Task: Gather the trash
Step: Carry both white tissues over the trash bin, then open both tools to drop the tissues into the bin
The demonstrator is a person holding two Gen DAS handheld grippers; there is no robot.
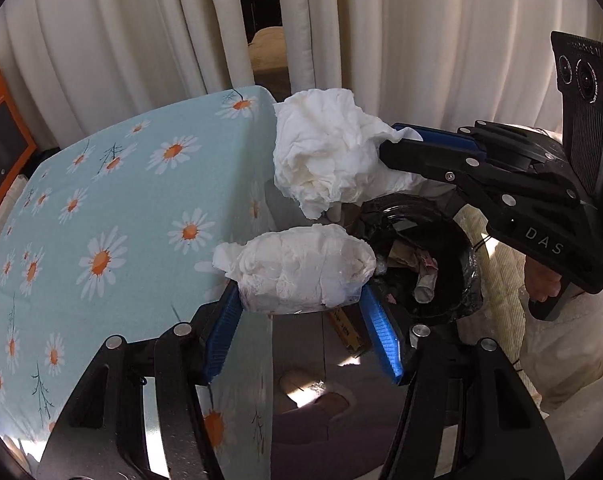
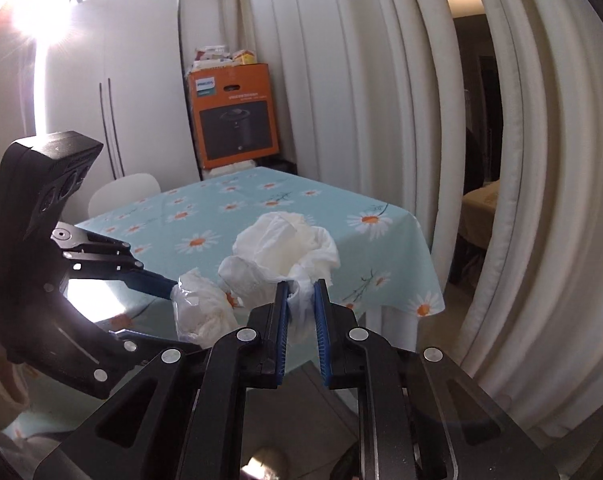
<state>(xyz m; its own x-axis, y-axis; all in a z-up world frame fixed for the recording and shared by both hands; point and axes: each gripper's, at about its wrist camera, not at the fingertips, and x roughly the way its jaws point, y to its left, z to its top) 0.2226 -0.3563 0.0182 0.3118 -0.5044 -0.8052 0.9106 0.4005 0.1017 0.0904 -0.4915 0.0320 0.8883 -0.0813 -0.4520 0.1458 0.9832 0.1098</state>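
Tissue, crumpled into two white paper wads, hangs just beside the round black-lined trash bin (image 1: 425,256), ready to be dropped. The compact wad (image 1: 301,272) sits clamped between the left gripper (image 1: 301,320) jaws, nearer the bin's rim. The looser wad (image 1: 325,152) is pinched by one tail in the right gripper (image 2: 301,308), jaws narrow, above the bin's far side. Beyond the bin stands the daisy-print blue tablecloth table (image 1: 101,200).

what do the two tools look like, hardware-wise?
Both match: black angular linkage bodies with silver round fasteners and blue ribbed finger pads. The right tool carries white "DAS" lettering and a black three-lens camera block. The left tool has one too.
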